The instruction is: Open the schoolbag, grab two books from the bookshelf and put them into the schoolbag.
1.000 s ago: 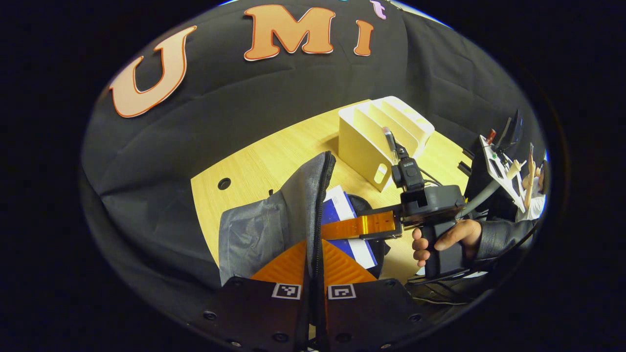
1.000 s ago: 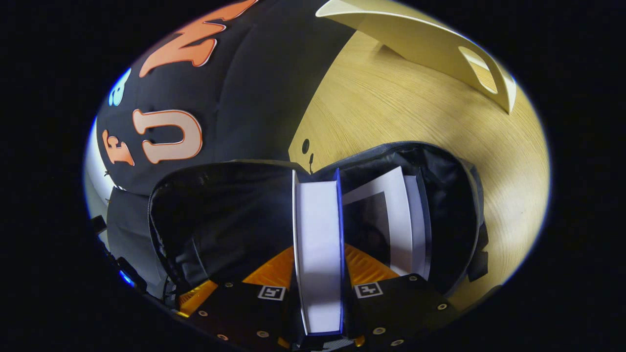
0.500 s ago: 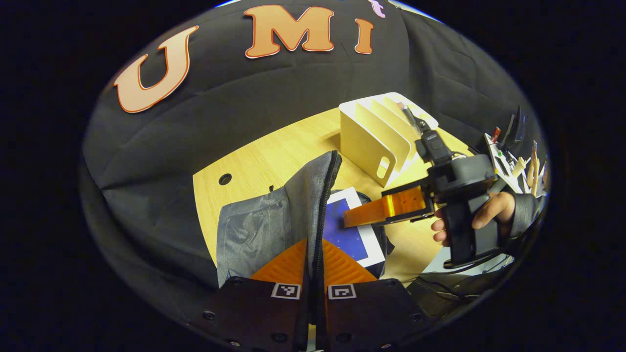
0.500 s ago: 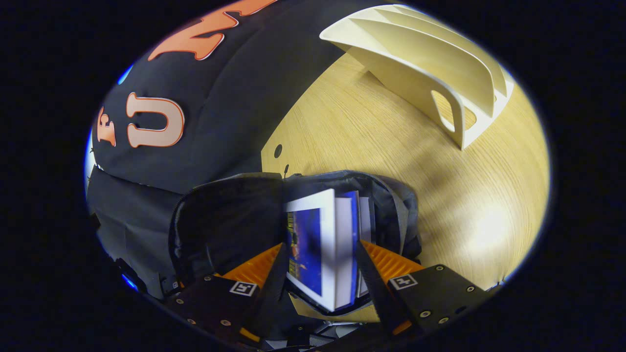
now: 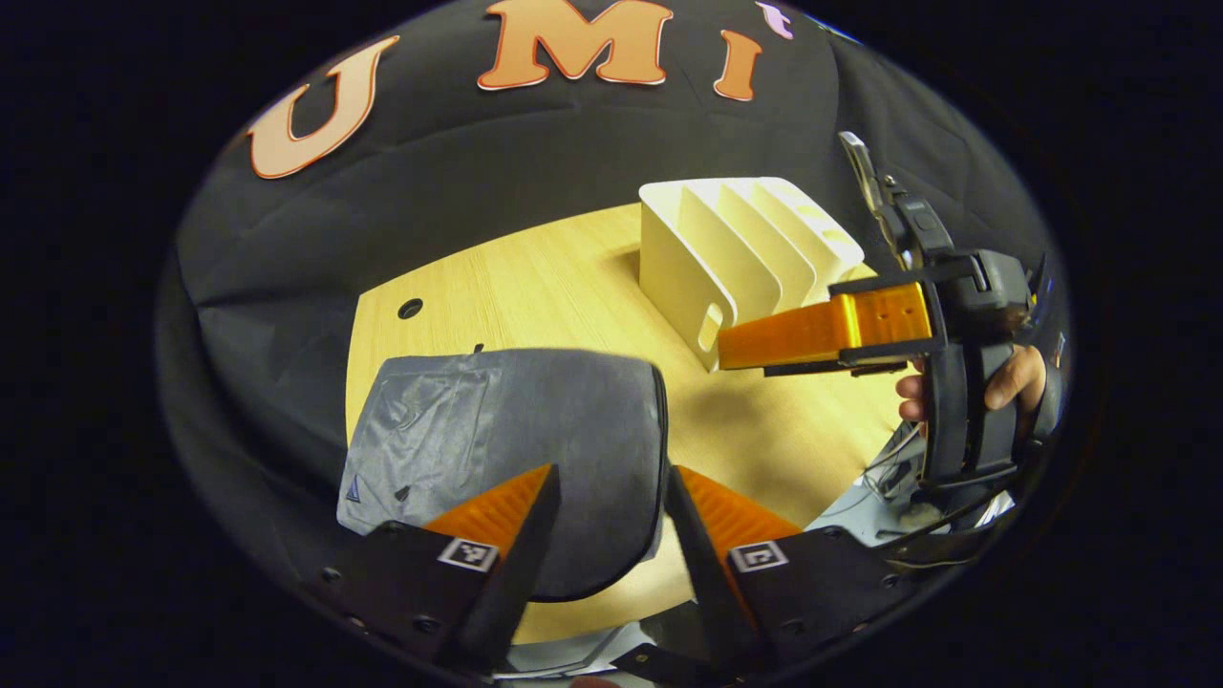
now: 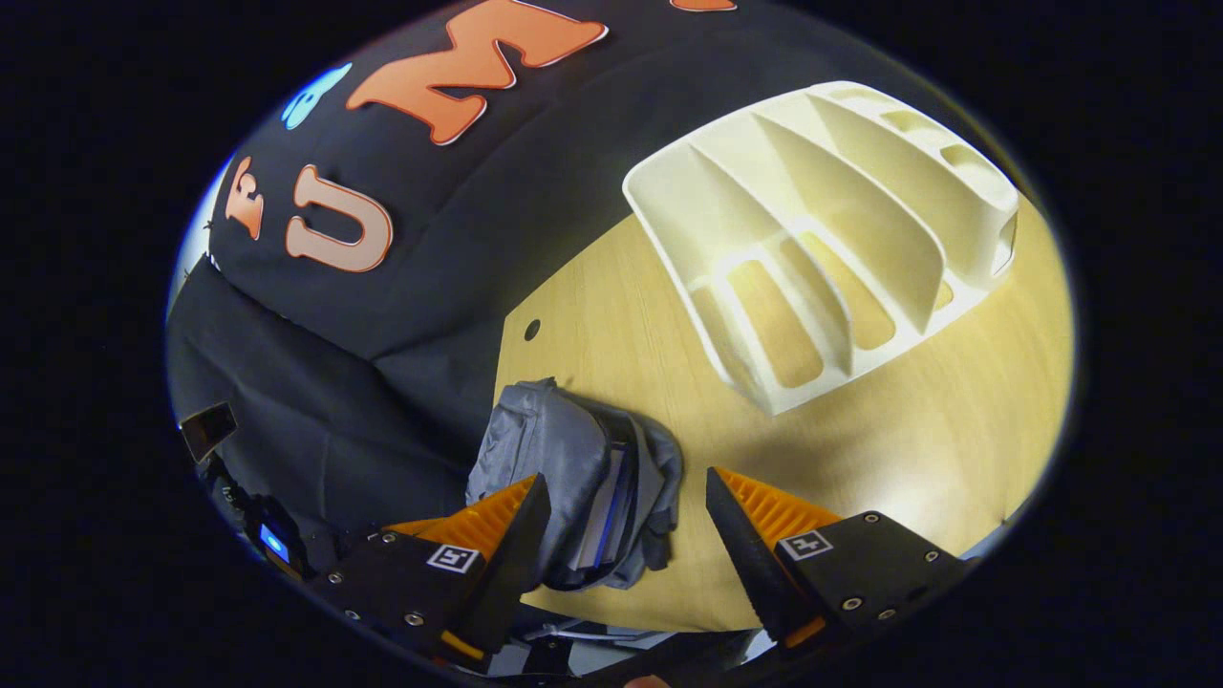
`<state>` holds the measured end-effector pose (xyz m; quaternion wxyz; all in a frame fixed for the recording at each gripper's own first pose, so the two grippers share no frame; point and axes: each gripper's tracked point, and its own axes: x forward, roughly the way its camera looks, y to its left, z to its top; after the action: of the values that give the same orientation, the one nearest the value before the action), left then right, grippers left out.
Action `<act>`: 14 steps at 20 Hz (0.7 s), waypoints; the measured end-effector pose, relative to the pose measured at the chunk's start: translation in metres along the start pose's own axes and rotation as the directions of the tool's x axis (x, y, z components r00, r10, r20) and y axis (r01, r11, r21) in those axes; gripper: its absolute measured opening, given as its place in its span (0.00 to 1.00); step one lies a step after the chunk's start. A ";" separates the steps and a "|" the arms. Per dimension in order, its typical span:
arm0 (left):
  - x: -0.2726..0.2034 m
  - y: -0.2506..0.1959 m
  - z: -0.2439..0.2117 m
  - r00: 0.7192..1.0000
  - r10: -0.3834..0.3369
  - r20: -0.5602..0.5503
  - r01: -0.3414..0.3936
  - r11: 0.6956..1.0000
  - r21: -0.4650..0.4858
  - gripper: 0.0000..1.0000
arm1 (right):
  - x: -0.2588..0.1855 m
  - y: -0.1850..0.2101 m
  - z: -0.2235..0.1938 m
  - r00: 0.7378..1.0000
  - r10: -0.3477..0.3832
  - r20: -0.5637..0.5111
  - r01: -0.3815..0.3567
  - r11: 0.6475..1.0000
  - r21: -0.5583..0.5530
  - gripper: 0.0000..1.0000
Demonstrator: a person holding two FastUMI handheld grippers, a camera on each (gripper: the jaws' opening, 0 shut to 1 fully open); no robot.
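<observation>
In the left gripper view, the left gripper [image 5: 604, 497] hangs with its jaws spread and empty above the grey schoolbag [image 5: 506, 440], which lies flat on the wooden table [image 5: 535, 287]. The white bookshelf [image 5: 736, 253] stands at one o'clock. At three o'clock a hand [image 5: 965, 392] holds the right gripper [image 5: 736, 346]. In the right gripper view, its jaws are spread and empty over the schoolbag [image 6: 573, 468], where book edges [image 6: 611, 506] show inside the opening.

Books [image 6: 611, 506] mostly hidden inside schoolbag [image 6: 559, 468], apparently two.
</observation>
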<state>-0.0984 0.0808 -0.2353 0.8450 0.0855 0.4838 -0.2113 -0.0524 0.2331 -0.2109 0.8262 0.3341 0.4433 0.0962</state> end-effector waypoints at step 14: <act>-0.038 -0.100 0.153 0.853 0.270 0.446 -0.191 0.958 -0.213 0.96 | -0.169 -0.068 0.168 0.894 -0.009 0.449 0.239 0.856 -0.458 0.97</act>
<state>-0.0396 -0.0517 -0.1177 0.9602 0.0206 0.2659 -0.0828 -0.0275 0.0264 -0.0771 0.9659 0.0904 0.2302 0.0770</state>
